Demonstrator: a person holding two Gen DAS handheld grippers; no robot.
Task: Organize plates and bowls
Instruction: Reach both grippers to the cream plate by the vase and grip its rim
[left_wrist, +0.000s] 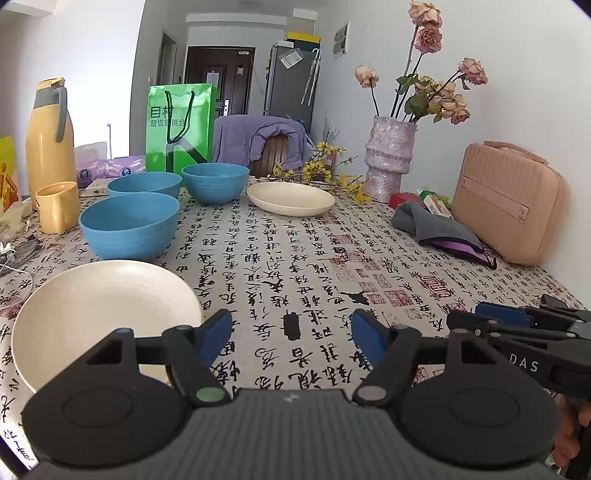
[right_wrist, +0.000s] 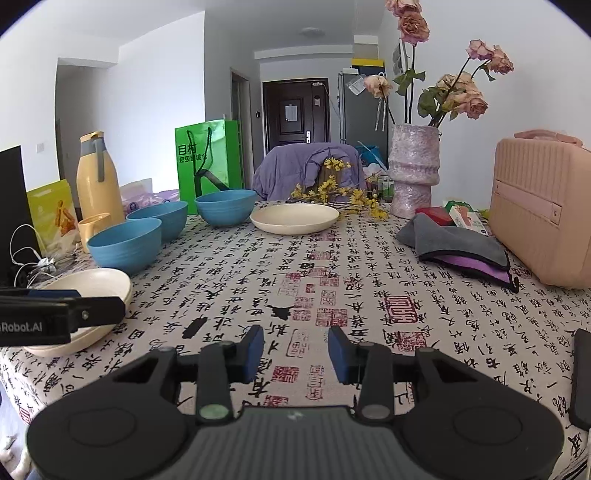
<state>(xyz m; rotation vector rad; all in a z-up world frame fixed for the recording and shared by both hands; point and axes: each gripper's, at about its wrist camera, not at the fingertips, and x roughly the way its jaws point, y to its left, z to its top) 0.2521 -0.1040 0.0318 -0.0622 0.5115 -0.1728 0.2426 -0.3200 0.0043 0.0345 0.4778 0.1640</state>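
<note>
Three blue bowls stand at the table's left: the near bowl (left_wrist: 129, 225) (right_wrist: 125, 245), the middle bowl (left_wrist: 144, 184) (right_wrist: 159, 218) and the far bowl (left_wrist: 216, 182) (right_wrist: 225, 206). A cream plate (left_wrist: 107, 321) (right_wrist: 92, 284) lies in front of them, just left of my left gripper (left_wrist: 291, 332) (right_wrist: 110, 306). A second cream plate (left_wrist: 290, 197) (right_wrist: 293, 218) lies further back near the middle. My left gripper is open above the tablecloth with nothing between its pads. To its right my right gripper (right_wrist: 295, 350) (left_wrist: 461, 319) is open too, more narrowly, and holds nothing.
A yellow flask (left_wrist: 48, 144) and a yellow mug (left_wrist: 57, 212) stand left of the bowls, with a green bag (left_wrist: 179, 129) behind. A vase of roses (left_wrist: 389, 155), a grey cloth (left_wrist: 436, 225) and a pink case (left_wrist: 513, 203) line the right side. Cables (right_wrist: 33, 258) lie at the left edge.
</note>
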